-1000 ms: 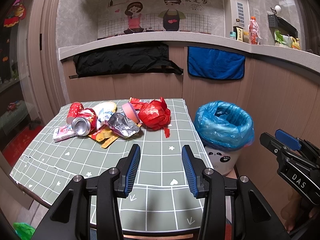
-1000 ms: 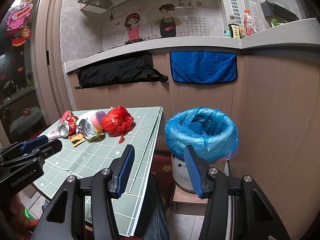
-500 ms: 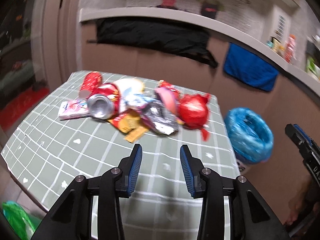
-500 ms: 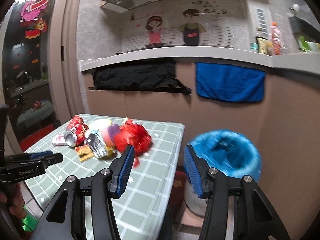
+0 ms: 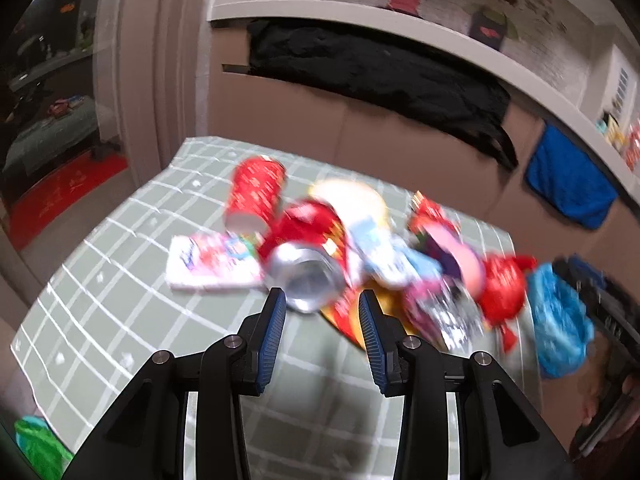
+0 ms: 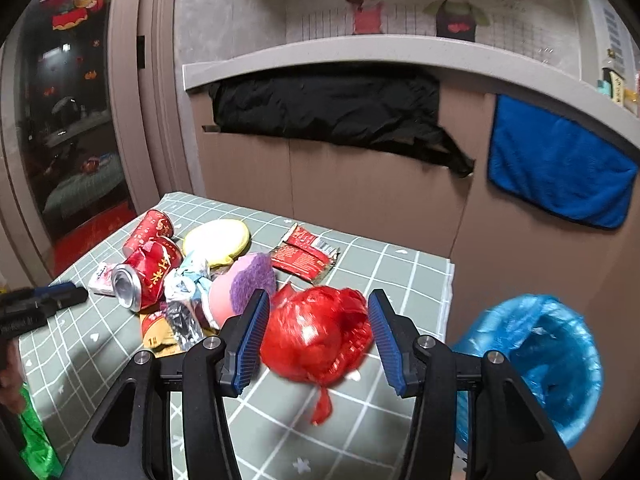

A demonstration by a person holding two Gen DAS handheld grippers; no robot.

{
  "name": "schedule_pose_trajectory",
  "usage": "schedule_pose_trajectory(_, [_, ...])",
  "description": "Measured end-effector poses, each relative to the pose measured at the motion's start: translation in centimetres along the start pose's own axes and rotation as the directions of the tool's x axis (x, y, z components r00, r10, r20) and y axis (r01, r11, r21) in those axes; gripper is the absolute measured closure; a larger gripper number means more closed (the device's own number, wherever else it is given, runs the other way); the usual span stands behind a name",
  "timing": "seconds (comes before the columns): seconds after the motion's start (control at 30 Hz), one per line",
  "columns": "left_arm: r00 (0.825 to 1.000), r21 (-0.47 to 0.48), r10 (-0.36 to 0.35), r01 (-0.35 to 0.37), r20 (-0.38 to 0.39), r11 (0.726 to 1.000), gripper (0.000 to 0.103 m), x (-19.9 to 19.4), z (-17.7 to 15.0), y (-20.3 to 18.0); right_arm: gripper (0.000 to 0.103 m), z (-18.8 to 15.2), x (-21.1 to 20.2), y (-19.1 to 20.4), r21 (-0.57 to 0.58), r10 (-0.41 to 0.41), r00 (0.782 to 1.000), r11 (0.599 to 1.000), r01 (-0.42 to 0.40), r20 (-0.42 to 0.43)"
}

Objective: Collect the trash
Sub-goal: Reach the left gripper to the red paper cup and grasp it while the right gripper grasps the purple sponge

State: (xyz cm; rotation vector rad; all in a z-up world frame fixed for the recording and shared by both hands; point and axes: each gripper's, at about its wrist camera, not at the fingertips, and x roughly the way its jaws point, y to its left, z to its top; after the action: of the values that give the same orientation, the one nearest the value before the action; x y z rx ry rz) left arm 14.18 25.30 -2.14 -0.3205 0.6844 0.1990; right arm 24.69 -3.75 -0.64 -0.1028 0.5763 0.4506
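A heap of trash lies on the green checked table [image 6: 400, 264]. My left gripper [image 5: 322, 300] hovers right in front of a crushed red can [image 5: 304, 276]. Its jaws are closing in but stand apart and press on nothing. My right gripper [image 6: 319, 300] is open, its fingers either side of a crumpled red plastic bag [image 6: 316, 336] with a gap on both sides. The can [image 6: 140, 276] lies further left, and the left gripper [image 6: 44, 300] comes in at the left edge. A bin with a blue liner [image 6: 540, 360] stands beyond the table's right edge.
The heap also holds a red paper cup [image 5: 256, 192], a white packet [image 5: 208, 264], a yellow disc [image 6: 218, 240], a pink and purple sponge [image 6: 244, 284], red sachets [image 6: 304, 254] and foil wrappers [image 6: 182, 320]. A panelled wall backs the table. A green bag [image 6: 32, 440] lies on the floor.
Both grippers swung left, away from the bin, and came close to the trash heap. The left jaws narrowed slightly. The red bag now sits between the right fingers.
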Motion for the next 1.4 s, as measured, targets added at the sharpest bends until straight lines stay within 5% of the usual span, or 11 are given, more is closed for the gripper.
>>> schedule_pose_trajectory(0.2, [0.996,-0.023,-0.027,0.029,0.084,0.999,0.062,4.2,6.3,4.4,0.055,0.4,2.0,0.3,0.012,0.001,1.0,1.0,-0.001,-0.028])
schedule_pose_trajectory(0.3, [0.999,0.009,-0.044,0.044,0.007,0.999,0.062,8.4,8.4,5.7,0.055,0.2,2.8,0.7,0.01,-0.003,0.998,1.0,0.004,-0.058])
schedule_pose_trajectory(0.5, [0.995,-0.03,0.039,-0.042,-0.095,0.999,0.057,14.4,10.1,8.4,0.056,0.4,2.8,1.0,-0.019,-0.036,0.998,0.999,0.035,-0.058])
schedule_pose_trajectory(0.67, [0.98,-0.068,-0.044,0.032,-0.194,0.997,0.048,16.6,10.7,9.0,0.056,0.5,3.4,1.0,-0.034,-0.05,0.996,0.998,0.048,-0.074])
schedule_pose_trajectory(0.83, [0.976,-0.125,-0.075,0.05,-0.204,0.991,0.047,17.2,11.1,9.7,0.056,0.2,3.8,0.9,-0.027,-0.044,0.995,0.999,0.042,-0.087])
schedule_pose_trajectory(1.1, [0.968,-0.103,-0.031,0.005,-0.251,0.995,0.042,18.3,11.5,8.4,0.056,2.7,3.7,3.9,-0.09,0.019,0.999,0.996,-0.024,-0.047])
schedule_pose_trajectory(1.33, [0.967,-0.097,-0.035,0.011,-0.253,0.995,0.041,18.8,11.6,8.1,0.065,3.8,11.4,8.2,-0.103,0.101,0.968,0.986,-0.128,-0.228])
schedule_pose_trajectory(1.37, [0.959,-0.095,-0.044,0.018,-0.279,0.995,0.041,19.2,11.4,8.1,0.068,3.5,12.4,8.5,-0.104,0.087,0.963,0.988,-0.117,-0.256])
schedule_pose_trajectory(1.4, [0.934,-0.082,-0.004,-0.027,-0.358,0.996,0.043,20.4,10.9,8.4,0.068,3.2,13.3,8.8,-0.113,0.043,0.959,0.991,-0.078,-0.28])
